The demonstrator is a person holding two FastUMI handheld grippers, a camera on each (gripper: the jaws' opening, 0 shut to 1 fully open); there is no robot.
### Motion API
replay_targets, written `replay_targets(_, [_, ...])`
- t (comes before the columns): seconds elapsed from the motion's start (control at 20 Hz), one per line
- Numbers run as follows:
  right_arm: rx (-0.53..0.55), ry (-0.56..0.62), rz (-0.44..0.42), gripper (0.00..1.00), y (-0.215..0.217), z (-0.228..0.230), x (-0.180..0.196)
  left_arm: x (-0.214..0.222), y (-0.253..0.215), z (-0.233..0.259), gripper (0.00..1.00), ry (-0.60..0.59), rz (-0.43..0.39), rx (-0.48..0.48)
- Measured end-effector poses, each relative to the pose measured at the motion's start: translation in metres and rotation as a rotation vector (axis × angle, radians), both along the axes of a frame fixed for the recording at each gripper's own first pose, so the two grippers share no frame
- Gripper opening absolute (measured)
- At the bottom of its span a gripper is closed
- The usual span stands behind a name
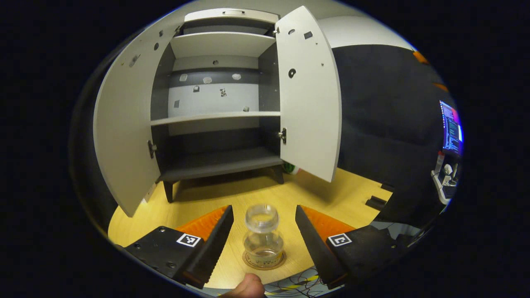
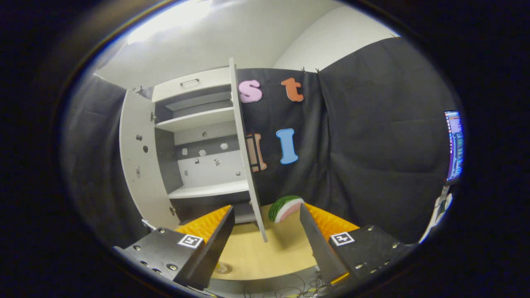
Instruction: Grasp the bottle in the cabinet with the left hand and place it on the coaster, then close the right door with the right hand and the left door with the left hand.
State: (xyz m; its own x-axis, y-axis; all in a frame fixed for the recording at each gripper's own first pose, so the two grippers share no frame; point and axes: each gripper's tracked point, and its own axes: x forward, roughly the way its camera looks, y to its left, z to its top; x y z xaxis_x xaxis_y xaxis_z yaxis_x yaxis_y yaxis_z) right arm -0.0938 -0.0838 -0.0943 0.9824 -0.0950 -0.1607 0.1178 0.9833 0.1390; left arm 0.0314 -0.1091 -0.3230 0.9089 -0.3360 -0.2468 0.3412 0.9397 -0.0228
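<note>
— Clear bottle [image 1: 263,236]: where is it?
— Upright on the coaster [image 1: 263,261], near the surface's [image 1: 265,192] front edge, between the wide left claw [image 1: 263,234].
— Right claw [image 2: 267,236]?
— Wide, holding nothing, facing the open right door [image 2: 246,157].

Bottle [image 1: 263,238] on coaster [image 1: 263,261] — before cabinet [image 1: 219,107].

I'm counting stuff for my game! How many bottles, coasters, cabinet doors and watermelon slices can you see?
Bottles: 1, bottle standing on the coaster
Coasters: 1, coaster
Cabinet doors: 2, left door and right door, both open
Watermelon slices: 1, watermelon slice
Total: 5
</note>
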Motion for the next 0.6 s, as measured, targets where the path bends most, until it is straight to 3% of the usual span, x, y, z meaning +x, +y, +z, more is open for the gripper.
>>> replay_targets(0.25, [0.008,-0.021,-0.027,0.96,-0.021,0.008,0.02,-0.006,-0.008,0.096,0.95,-0.071,-0.067,-0.055])
replay_targets(0.6, [-0.05,-0.057,-0.052,0.96,-0.071,0.021,0.079,0.008,0.026,0.199,0.95,-0.155,-0.052,-0.047])
